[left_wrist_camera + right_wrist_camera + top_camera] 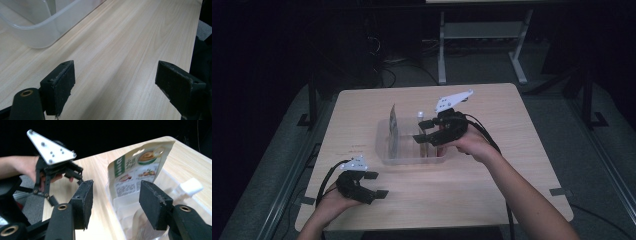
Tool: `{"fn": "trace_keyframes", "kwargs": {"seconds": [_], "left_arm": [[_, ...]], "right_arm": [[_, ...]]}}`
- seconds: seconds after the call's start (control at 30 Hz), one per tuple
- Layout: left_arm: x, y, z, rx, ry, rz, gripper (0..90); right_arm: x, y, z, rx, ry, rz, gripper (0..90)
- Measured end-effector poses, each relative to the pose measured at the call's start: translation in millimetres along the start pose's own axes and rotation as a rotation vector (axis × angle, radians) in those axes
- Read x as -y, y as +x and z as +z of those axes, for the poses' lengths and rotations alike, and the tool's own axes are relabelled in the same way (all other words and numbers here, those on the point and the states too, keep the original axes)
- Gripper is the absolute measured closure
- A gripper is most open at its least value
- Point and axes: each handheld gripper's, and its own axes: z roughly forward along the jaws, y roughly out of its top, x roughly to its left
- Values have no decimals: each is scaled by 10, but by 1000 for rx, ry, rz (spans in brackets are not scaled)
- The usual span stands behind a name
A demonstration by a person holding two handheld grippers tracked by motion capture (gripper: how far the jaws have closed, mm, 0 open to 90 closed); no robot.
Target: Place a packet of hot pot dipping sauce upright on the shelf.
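Note:
A clear plastic bin sits mid-table. A printed food pouch stands upright against its left wall; the right gripper view shows the pouch with its green label just beyond the jaws. More pale pouches lie in the bin, one with a white cap. My right gripper hovers open over the bin's right part, nothing between its fingers. My left gripper rests open near the table's front left, jaws wide apart over bare wood. The bin's corner lies ahead of it.
The wooden table has free room in front of and to the right of the bin. In the right gripper view the left gripper and its hand are seen farther off. Dark floor and a white desk frame lie beyond the table.

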Motion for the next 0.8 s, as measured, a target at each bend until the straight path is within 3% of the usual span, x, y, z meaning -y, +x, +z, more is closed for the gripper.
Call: {"fn": "trace_keyframes", "kwargs": {"seconds": [0.33,0.5,0.8], "left_arm": [[79,-23,-57,-14,1,-6,158],[96,-31,-77,-19,2,-4,158],[97,-45,-50,-17,14,-2,159]], "right_arm": [[282,210,-155,22,0,-22,414],[477,295,-222,71,11,-33,408],[847,352,-388,113,22,7,391]]}}
